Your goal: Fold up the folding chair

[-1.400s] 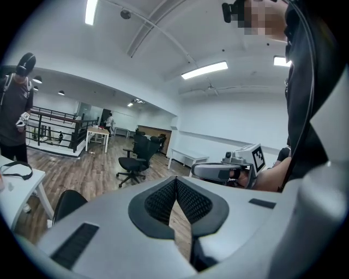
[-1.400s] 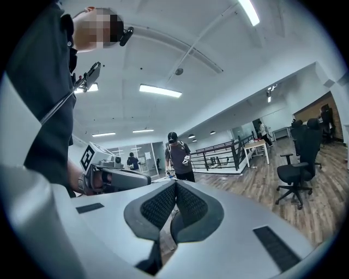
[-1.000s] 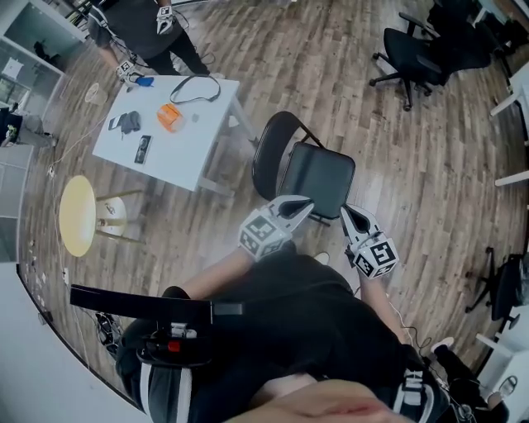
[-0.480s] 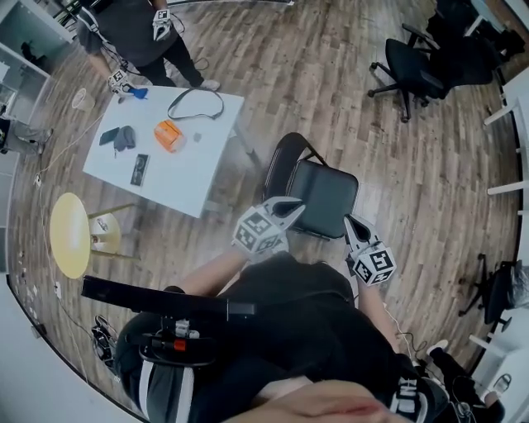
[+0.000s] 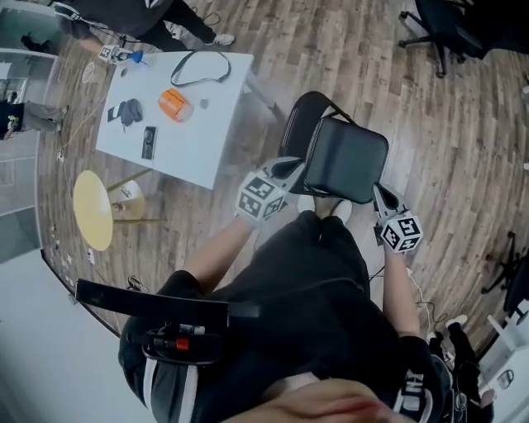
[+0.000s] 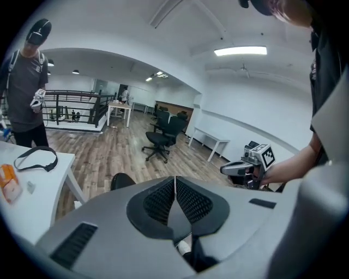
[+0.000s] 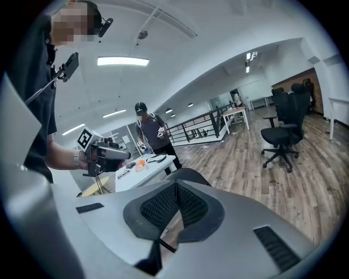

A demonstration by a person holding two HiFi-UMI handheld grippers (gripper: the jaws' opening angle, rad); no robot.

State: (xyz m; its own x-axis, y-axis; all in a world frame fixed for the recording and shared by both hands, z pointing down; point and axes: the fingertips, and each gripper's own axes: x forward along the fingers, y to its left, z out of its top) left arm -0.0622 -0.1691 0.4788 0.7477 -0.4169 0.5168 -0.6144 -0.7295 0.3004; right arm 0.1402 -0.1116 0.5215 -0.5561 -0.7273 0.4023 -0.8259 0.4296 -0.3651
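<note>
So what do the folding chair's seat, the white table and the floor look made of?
Folding chair seat: black with a soft sheen, probably vinyl padding or plastic. White table: flat matte top, likely laminate or painted board. Floor: brown planks with grain, wood or wood-look laminate; can't tell which.

My left gripper [image 5: 295, 168] sits mid-frame, jaws pressed together on nothing. My right gripper [image 5: 380, 197], right of centre, is closed likewise.

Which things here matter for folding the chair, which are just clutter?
Job:
folding chair, still open
left gripper, shut, empty
right gripper, shut, empty

Lying about:
white table
orange object and black strap on it
yellow stool
office chair
</note>
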